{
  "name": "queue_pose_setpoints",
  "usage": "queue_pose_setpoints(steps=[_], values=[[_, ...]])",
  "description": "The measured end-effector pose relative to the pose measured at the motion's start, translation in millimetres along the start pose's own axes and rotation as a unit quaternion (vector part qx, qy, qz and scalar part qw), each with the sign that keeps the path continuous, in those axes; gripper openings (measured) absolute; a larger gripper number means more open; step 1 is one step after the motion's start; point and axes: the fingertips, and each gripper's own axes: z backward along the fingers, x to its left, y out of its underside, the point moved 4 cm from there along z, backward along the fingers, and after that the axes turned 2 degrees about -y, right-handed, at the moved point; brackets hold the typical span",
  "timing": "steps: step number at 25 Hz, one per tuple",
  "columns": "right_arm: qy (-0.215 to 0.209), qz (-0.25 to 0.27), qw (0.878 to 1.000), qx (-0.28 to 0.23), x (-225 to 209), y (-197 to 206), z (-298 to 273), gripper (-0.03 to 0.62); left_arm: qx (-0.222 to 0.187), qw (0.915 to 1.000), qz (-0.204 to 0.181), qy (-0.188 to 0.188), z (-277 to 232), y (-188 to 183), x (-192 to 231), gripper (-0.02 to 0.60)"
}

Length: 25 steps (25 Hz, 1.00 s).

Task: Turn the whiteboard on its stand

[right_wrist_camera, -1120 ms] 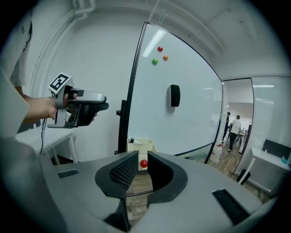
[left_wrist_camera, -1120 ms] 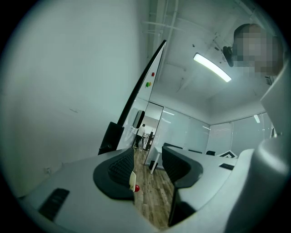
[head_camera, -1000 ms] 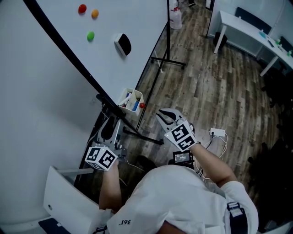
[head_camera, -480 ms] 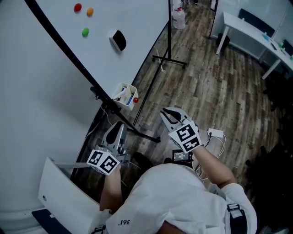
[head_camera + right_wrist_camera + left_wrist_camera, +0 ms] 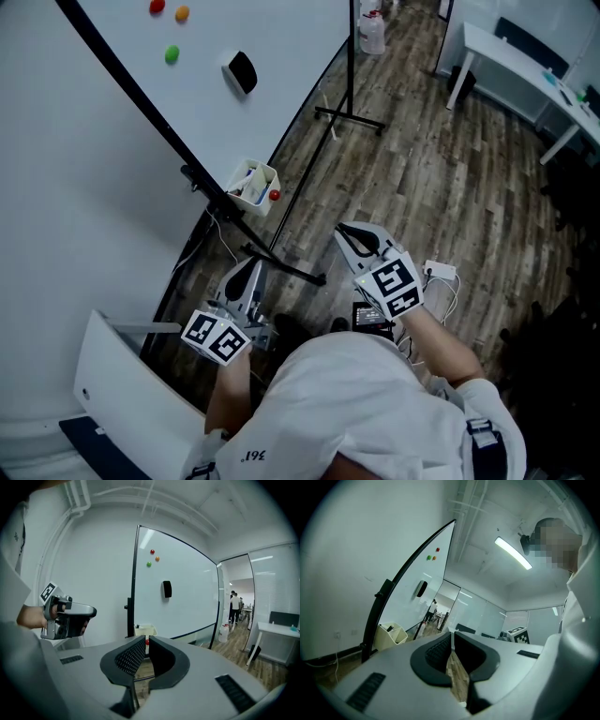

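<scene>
You are holding both grippers short of the whiteboard, which is standing ahead, its length running away from you. Your left gripper, nearer its near edge, has just been closing on nothing; your right gripper is sitting closed, empty.

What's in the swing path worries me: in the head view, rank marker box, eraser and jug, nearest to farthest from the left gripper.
1. Marker box, at the board's near edge, just ahead of the left gripper.
2. Eraser, midway along the board.
3. Jug, past its far end.
</scene>
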Motion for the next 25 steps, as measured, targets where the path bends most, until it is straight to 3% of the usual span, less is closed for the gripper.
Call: queue_pose_setpoints(steps=[15, 25], values=[[-0.002, -0.02, 1.0, -0.014, 34.6, -19.0, -13.1, 0.04, 0.035, 0.9993, 0.004, 0.011, 25.0, -10.8, 26.5, 0.029], [0.014, -0.048, 0.999, 0.0, 46.9, -10.2, -12.9, 0.035, 0.059, 0.9977, 0.014, 0.031, 26.7, -7.9, 39.1, 0.029]])
